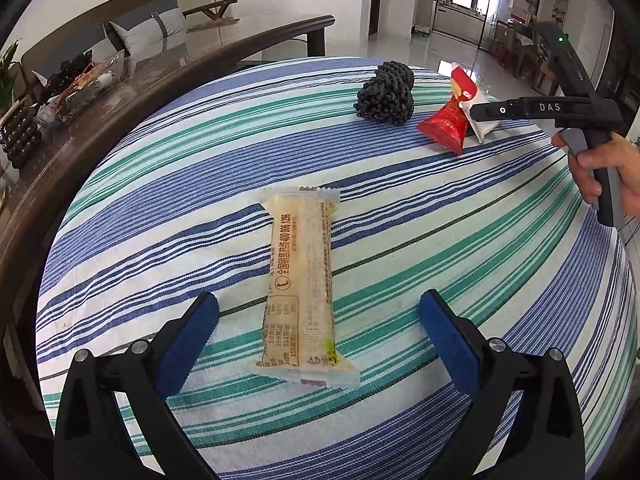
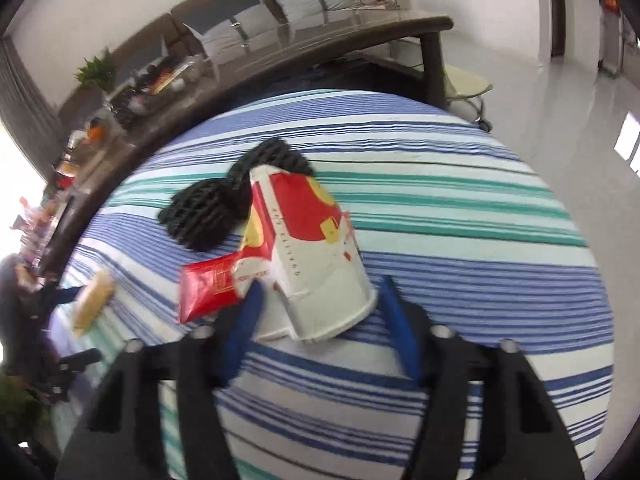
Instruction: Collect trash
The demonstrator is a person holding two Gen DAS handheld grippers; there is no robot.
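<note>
A long yellow snack wrapper [image 1: 300, 280] lies flat on the striped tablecloth [image 1: 440, 240]. My left gripper [image 1: 319, 298] hangs over it, open, one blue finger on each side and neither touching it. At the far right a crushed red-and-white paper cup [image 2: 312, 248] lies beside a red wrapper [image 2: 208, 288]. My right gripper [image 2: 322, 282] has its blue fingers [image 2: 248, 312] closed in against the cup's mouth end. The left wrist view shows that gripper [image 1: 476, 116], held by a hand, reaching the cup [image 1: 466, 90] from the right.
A black knobbly object [image 1: 386, 94] sits just left of the cup and red wrapper [image 1: 442, 128]. A dark curved table [image 1: 120, 92] with a clear box of clutter runs along the back left. The cloth's edge drops off on the right.
</note>
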